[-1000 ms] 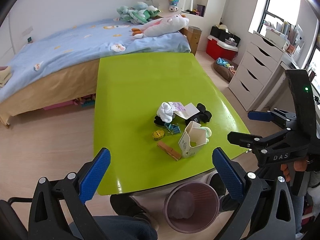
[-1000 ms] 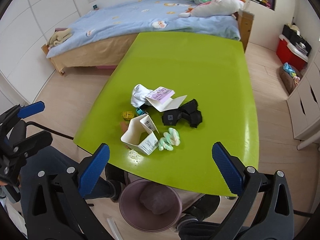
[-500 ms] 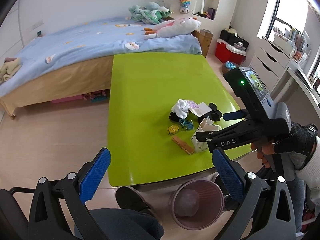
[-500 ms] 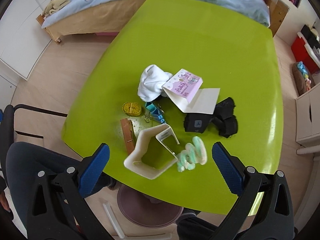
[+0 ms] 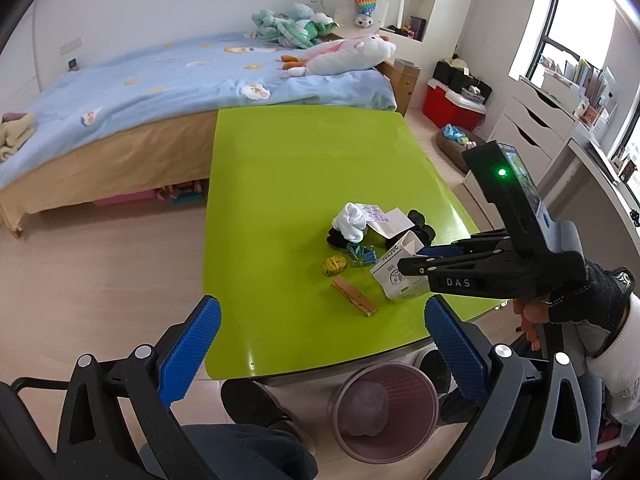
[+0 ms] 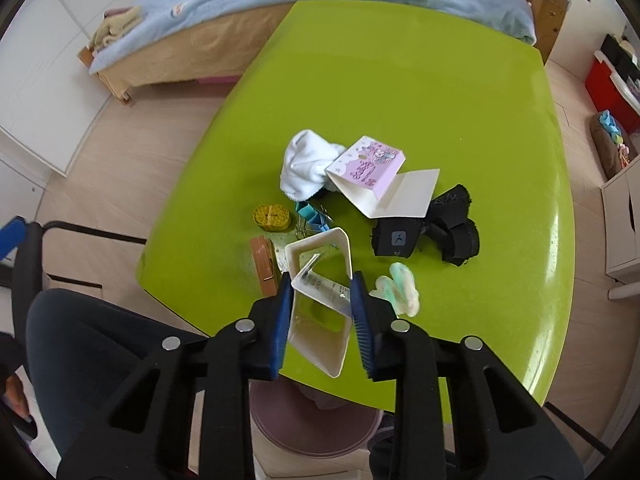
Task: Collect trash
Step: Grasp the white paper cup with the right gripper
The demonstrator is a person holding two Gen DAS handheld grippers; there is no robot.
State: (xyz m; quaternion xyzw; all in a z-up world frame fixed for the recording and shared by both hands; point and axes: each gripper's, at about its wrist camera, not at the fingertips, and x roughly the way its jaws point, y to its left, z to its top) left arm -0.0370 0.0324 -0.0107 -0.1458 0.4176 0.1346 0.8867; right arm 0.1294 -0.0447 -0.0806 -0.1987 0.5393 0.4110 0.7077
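Carton: an empty white carton (image 6: 320, 304) lies on its side near the front edge of the green counter (image 6: 440, 80), its open mouth facing away from the person.
Right tongs: the right tongs (image 6: 320, 312) have just been closing from fully spread; the blue pads now press both side walls of the carton, which bows slightly between them. A second ago they hung wide above the heap, farther from it.
Left tongs: the left tongs (image 5: 320, 344) stand wide open with nothing between them, hovering off the counter's near edge.
Bin: a mauve bin (image 5: 386, 408) stands on the floor just below the counter's front edge, with a crumpled wad already inside.
Neighbours: a wooden clothespin (image 6: 264, 266) lies just beside the carton on one side, a pale green wad (image 6: 398, 288) on the other; farther back are blue clips (image 6: 312, 216), a yellow tape roll (image 6: 271, 217), a white cloth (image 6: 306, 166), a purple card (image 6: 372, 170) and black fabric (image 6: 428, 236).
Meaning: the grasp looks made; lifting and carrying the carton to the bin appears to be the step ahead.
Risk: the thin walls may buckle further and slip.
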